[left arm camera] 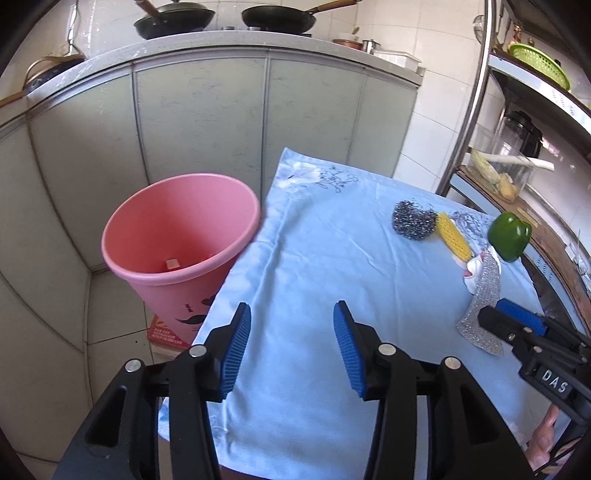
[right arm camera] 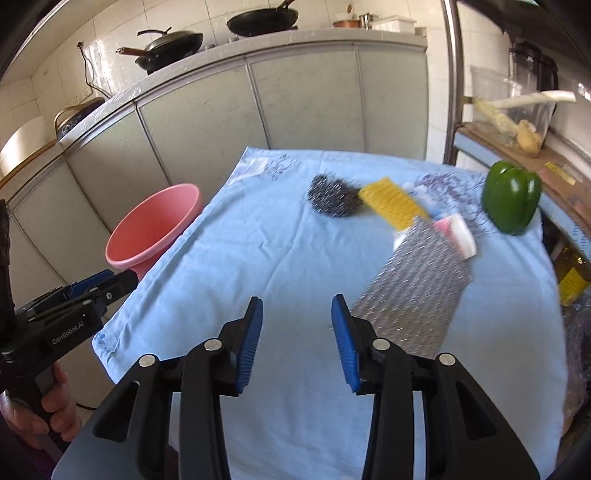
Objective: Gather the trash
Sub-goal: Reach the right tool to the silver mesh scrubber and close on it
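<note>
A pink bin (left arm camera: pixel 177 236) (right arm camera: pixel 155 229) stands on the floor by the left edge of the table with the light blue cloth (left arm camera: pixel 332 258) (right arm camera: pixel 295 258). On the cloth lie a steel-wool scrubber (left arm camera: pixel 413 220) (right arm camera: pixel 334 199), a yellow sponge (left arm camera: pixel 453 236) (right arm camera: pixel 391 205), a silver glittery cloth (left arm camera: pixel 484 306) (right arm camera: pixel 413 291), a crumpled white and pink piece (left arm camera: pixel 472 271) (right arm camera: pixel 456 230) and a green pepper (left arm camera: pixel 509 230) (right arm camera: pixel 511 197). My left gripper (left arm camera: pixel 291 350) (right arm camera: pixel 110 284) is open over the cloth's left side, nothing between its pads. My right gripper (right arm camera: pixel 297 339) (left arm camera: pixel 506 319) is open, just left of the silver cloth's near end.
Grey-green cabinets (left arm camera: pixel 221 122) with pans (left arm camera: pixel 173 18) on the counter rise behind the table. A metal shelf rack (left arm camera: pixel 480 92) with a clear container (left arm camera: pixel 506 162) of vegetables stands at the right. A red box (left arm camera: pixel 162 332) lies under the bin. A hand (right arm camera: pixel 40 413) holds the left gripper's handle.
</note>
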The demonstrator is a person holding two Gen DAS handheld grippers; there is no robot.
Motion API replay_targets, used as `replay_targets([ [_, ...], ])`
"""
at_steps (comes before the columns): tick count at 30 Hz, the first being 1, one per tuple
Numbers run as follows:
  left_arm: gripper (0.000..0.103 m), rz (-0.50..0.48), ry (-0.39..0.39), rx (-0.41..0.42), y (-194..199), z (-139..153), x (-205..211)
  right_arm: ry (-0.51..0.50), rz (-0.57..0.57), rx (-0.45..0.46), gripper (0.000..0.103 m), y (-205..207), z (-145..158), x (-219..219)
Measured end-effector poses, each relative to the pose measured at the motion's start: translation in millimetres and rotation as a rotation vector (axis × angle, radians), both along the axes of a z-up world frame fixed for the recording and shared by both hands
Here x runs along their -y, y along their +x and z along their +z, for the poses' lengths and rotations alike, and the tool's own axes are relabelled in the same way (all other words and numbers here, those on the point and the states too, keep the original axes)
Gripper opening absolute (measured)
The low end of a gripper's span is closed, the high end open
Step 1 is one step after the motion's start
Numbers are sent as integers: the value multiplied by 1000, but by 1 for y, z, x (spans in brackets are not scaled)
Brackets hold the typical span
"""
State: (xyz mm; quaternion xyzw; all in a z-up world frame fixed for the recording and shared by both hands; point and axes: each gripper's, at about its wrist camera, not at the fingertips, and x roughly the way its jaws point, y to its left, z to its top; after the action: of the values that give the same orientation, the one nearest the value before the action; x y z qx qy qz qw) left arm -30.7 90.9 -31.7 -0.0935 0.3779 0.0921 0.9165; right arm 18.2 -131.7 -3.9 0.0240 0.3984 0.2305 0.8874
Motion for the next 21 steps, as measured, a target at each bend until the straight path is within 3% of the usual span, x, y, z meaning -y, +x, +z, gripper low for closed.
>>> replay_targets([
  [3,50,-15,-7,9,3,2,2,-16,-47,24,55,0,5,13],
  [7,51,-29,-25,22,7,2,0,-23,-132,8,63,7,4,34],
  [15,51,-47,-35,28,14,-4,-7,-1,-250,-113,68,40,-17,47],
  [21,51,-61,-44,35,21,-7,-14,-65,-342,-136,70,66,-26,30],
])
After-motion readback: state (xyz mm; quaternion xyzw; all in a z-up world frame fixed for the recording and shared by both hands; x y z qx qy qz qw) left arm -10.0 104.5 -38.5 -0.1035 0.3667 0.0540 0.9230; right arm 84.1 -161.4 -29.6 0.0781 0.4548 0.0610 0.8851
